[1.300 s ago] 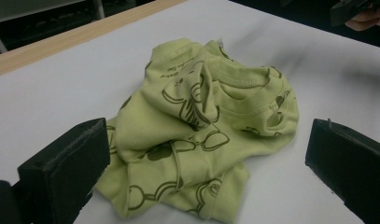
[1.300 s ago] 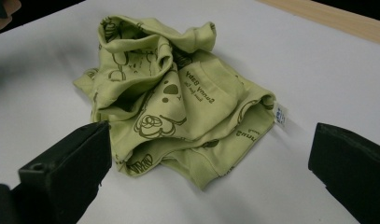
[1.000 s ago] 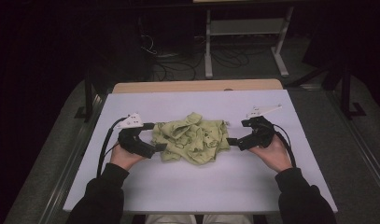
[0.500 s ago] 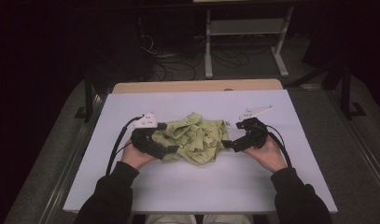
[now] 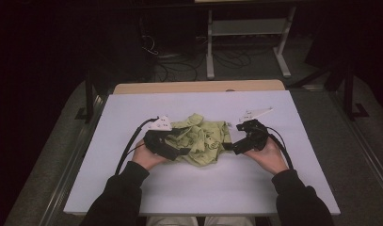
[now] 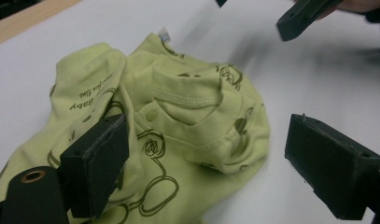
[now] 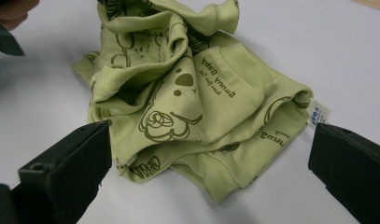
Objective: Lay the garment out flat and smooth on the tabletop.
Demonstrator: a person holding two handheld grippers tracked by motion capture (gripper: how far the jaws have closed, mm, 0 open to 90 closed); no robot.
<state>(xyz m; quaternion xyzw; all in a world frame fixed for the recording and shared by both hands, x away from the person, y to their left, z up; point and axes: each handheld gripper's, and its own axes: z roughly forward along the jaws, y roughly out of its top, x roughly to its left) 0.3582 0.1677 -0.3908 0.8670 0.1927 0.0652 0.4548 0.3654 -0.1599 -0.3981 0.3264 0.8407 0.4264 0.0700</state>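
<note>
We see a crumpled green baby shirt [image 5: 201, 141] lying near the middle of the white desk [image 5: 132, 108], between our two claws. The left claw [image 5: 182, 151] has reached in over the shirt's left edge; its jaws have just been closing a little, yet in the left gripper view they stand apart, one pad resting on the cloth [image 6: 178, 121] and nothing pinched. The right claw [image 5: 228, 147] sits just off the shirt's right edge, jaws spread wide and released, with the bundle [image 7: 197, 98] straight ahead between them. We judge the left claw the nearer, since it already overlaps the fabric.
</note>
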